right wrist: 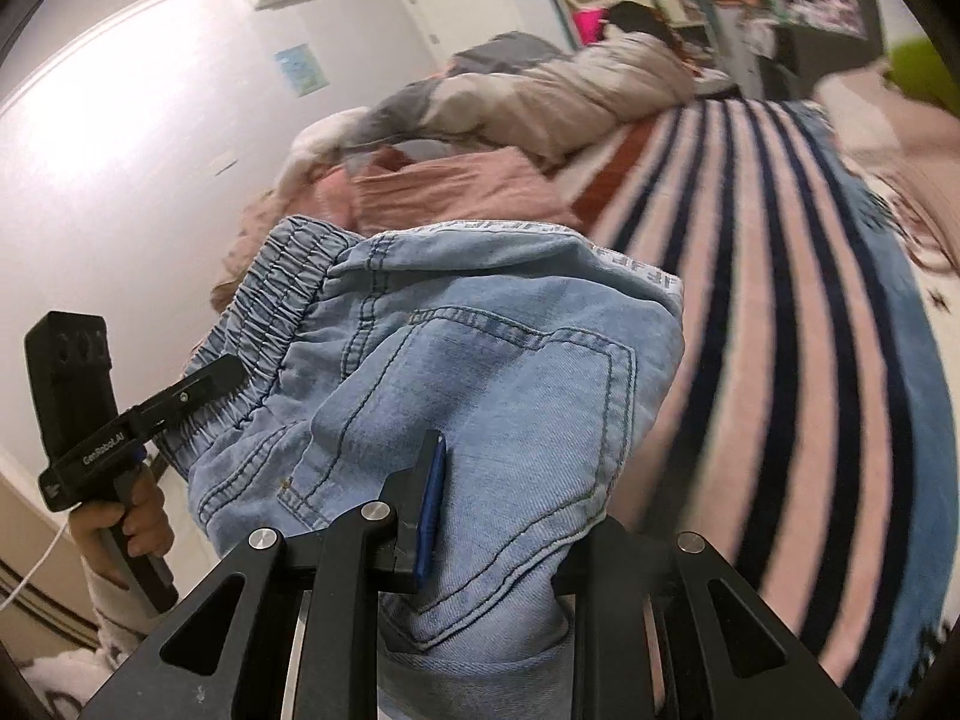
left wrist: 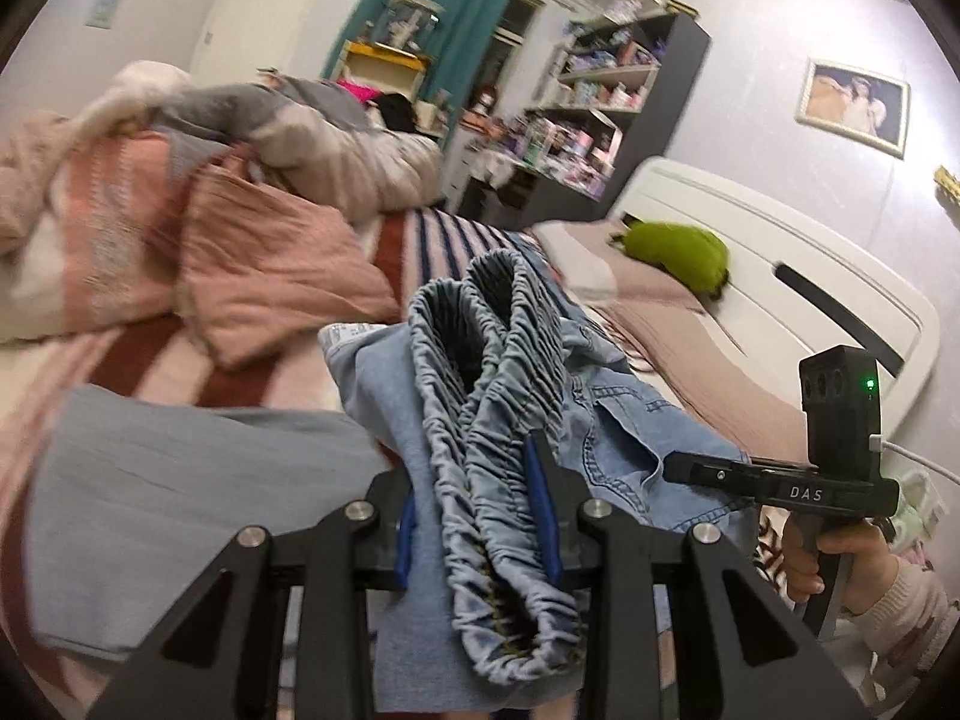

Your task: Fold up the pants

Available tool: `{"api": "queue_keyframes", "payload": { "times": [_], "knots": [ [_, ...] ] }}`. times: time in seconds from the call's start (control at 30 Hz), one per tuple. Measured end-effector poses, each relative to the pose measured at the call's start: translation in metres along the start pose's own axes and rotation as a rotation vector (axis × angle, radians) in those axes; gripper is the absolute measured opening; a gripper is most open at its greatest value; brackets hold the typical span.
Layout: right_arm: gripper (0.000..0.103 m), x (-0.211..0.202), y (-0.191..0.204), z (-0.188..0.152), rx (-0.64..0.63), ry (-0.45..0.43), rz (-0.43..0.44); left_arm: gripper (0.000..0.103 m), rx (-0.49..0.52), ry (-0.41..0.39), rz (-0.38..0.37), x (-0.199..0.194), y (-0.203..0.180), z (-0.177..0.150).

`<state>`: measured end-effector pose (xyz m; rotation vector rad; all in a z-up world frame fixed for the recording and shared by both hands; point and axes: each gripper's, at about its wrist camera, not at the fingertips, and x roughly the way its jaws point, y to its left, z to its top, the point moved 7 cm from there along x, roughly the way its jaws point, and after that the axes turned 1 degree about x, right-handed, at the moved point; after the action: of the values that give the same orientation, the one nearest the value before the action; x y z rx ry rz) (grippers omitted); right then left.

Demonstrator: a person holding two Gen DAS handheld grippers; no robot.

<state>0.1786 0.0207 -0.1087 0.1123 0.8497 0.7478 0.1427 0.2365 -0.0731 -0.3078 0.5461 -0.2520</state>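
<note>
Carrying the pants clear of the bed (right wrist: 780, 300) looks like the step in hand, so the striped blanket (left wrist: 432, 240) below is where they should land flat. Held up between both tools, the light denim pants (right wrist: 456, 372) hang bunched over the bed's near edge. Keeping the two hands level and apart should pull the waist taut before laying down. Clamped nearly closed, the left claw (left wrist: 483, 516) pinches the gathered elastic waistband (left wrist: 480, 372); the right claw (right wrist: 498, 516), narrowly closed too, grips denim by the back pocket (right wrist: 510, 396).
</note>
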Motion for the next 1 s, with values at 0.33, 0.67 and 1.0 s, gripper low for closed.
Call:
{"api": "queue_keyframes", "payload": {
  "times": [0.33,0.67,1.0],
  "knots": [
    [0.016,0.078,0.083,0.032,-0.126,0.065,0.118,0.028,-0.074,-0.037,0.162,-0.049,0.096,0.015],
    [0.016,0.139,0.131,0.038,-0.188,0.115,0.182,0.028,-0.126,-0.028,0.295,-0.068,0.153,0.002],
    [0.017,0.176,0.125,0.017,-0.19,0.214,0.148,0.03,-0.139,0.045,0.369,-0.041,0.181,-0.023]
  ]
}}
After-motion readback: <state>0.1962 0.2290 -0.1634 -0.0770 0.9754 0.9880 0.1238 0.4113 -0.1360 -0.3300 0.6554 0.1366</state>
